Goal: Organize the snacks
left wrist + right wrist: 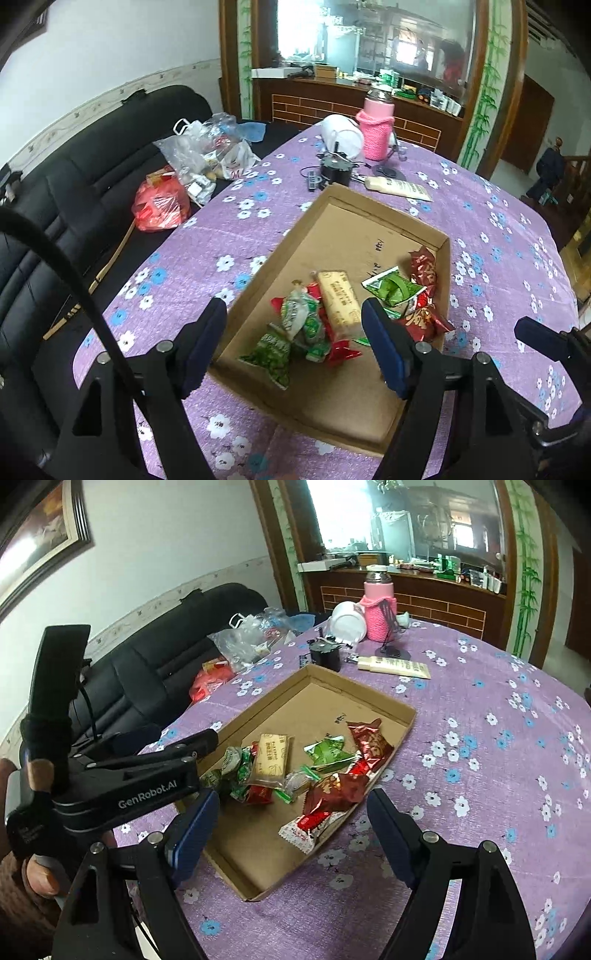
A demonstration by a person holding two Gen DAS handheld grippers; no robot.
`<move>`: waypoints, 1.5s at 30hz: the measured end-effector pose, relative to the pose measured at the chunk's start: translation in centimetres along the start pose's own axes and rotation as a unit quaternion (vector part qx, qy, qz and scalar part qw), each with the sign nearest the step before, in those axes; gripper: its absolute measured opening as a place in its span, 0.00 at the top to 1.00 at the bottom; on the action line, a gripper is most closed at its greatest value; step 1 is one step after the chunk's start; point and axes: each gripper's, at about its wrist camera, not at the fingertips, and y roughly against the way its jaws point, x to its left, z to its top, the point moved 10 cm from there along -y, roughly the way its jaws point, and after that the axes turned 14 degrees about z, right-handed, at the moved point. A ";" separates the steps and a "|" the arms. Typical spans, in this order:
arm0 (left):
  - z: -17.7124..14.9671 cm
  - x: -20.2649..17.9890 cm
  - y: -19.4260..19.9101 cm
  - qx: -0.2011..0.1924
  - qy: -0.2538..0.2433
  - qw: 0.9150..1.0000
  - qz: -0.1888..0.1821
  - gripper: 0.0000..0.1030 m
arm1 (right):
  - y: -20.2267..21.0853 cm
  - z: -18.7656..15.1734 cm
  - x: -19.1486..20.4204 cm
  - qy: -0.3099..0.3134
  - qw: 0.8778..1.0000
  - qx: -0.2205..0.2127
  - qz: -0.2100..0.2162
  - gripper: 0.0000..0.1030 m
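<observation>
A shallow cardboard tray [280, 254] [258, 709] lies on the purple flowered tablecloth and holds several wrapped snacks: a beige biscuit pack [338, 295] [271, 755], green packets [393, 290] [327, 753], dark red packets [423, 269] [371, 740] and a red-and-white packet [304, 827] resting on the near rim. My left gripper [293, 347] is open and empty above the tray's near end. My right gripper [293, 830] is open and empty above the tray's near right edge. The left gripper's body [147, 779] shows at left in the right wrist view.
At the table's far side stand a pink knitted flask [376, 125] [380, 603], a white tub [341, 134], a black round device [334, 170] [325, 653] and a cream tube [399, 186] [395, 666]. Plastic bags [199, 158] and a red bag [162, 203] lie on the black sofa at left.
</observation>
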 end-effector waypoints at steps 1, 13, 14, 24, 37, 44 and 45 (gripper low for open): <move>0.0 0.3 0.0 0.000 0.004 1.000 0.001 0.26 | -0.1 0.0 0.1 0.001 1.000 0.002 0.000 0.20; -0.4 1.3 1.3 -0.016 0.012 1.000 0.008 0.26 | -1.2 0.3 1.1 0.032 0.999 0.007 -0.036 0.13; -0.4 1.2 1.3 -0.016 0.012 1.000 0.008 0.26 | -1.2 0.2 1.2 0.036 0.999 0.009 -0.037 0.13; -1.0 0.5 2.4 -0.020 0.013 1.000 0.004 0.26 | -1.2 -0.2 1.0 0.036 0.998 0.012 -0.046 0.10; -2.2 -1.2 2.8 0.001 0.014 1.000 -0.008 0.20 | -0.9 -1.8 0.0 0.021 0.998 0.025 -0.048 0.08; -2.1 -1.6 3.4 -0.019 0.014 1.000 -0.007 0.19 | -0.3 -2.0 -0.5 0.017 0.998 0.022 -0.052 0.07; -2.1 -1.7 3.5 -0.020 0.013 1.000 -0.008 0.19 | -0.2 -2.0 -0.6 0.016 0.998 0.021 -0.052 0.07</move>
